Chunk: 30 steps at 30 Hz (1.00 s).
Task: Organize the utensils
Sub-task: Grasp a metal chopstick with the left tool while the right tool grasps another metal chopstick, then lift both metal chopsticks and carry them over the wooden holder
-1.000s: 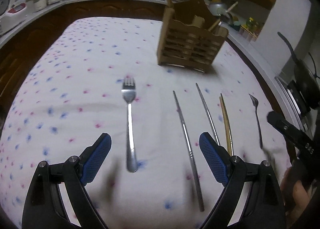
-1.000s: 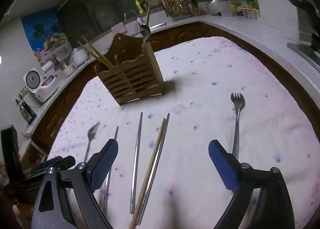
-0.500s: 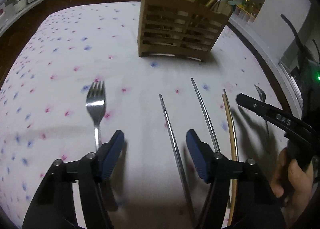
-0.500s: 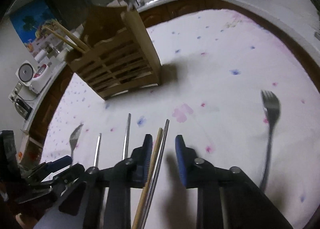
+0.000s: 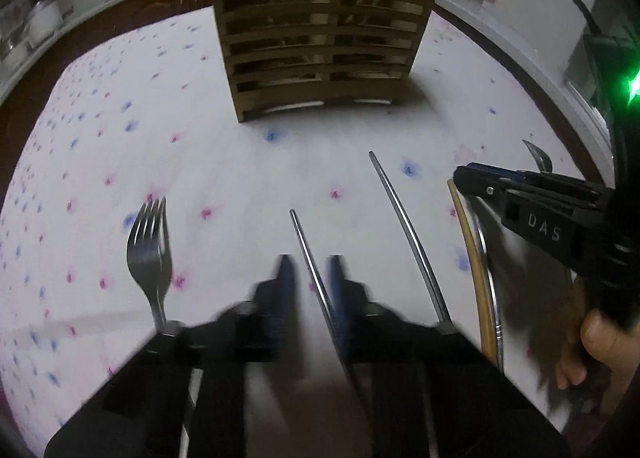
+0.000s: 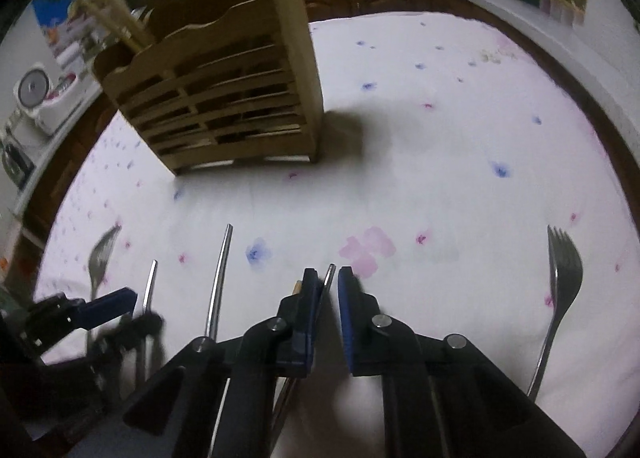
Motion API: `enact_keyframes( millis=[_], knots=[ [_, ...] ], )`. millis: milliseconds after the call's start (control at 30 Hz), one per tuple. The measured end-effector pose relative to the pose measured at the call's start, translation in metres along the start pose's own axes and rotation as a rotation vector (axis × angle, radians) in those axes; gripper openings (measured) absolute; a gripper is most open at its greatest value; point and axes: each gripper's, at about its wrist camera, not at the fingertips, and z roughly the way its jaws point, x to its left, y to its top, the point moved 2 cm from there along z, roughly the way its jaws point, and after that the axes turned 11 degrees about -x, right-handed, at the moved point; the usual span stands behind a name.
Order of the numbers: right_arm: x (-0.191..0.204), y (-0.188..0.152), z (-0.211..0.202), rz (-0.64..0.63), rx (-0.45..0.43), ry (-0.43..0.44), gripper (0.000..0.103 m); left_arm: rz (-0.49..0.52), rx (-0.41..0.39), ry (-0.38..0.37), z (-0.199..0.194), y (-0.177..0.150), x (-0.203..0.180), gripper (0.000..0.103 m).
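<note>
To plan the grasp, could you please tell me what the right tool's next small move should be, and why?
Probably close the right tool fully. A metal chopstick lies in the narrow gap between its fingers, with space visible beside it, so it does not look clamped. The wooden chopstick lies just outside one finger, so closing should take only the metal one.
</note>
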Motion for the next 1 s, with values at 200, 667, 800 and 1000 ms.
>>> enact_keyframes(
  millis=[200, 667, 800, 1000],
  knots=[
    [-0.007, -0.001, -0.009, 0.08, -0.023, 0.072, 0.004, -0.067, -0.015, -0.046, -0.006, 0.001, 0.013, 0.005],
    [0.001, 0.015, -0.104, 0.105, -0.2, 0.18, 0.003, -0.18, -0.186, -0.185, -0.098, 0.01, 0.031, 0.004],
    [0.006, 0.019, -0.127, 0.094, -0.245, 0.189, 0.003, -0.186, -0.235, -0.205, -0.128, 0.011, 0.034, 0.004],
    [0.017, 0.021, -0.155, 0.065, -0.302, 0.193, 0.003, -0.18, -0.303, -0.225, -0.165, 0.009, 0.034, 0.004]
  ],
)
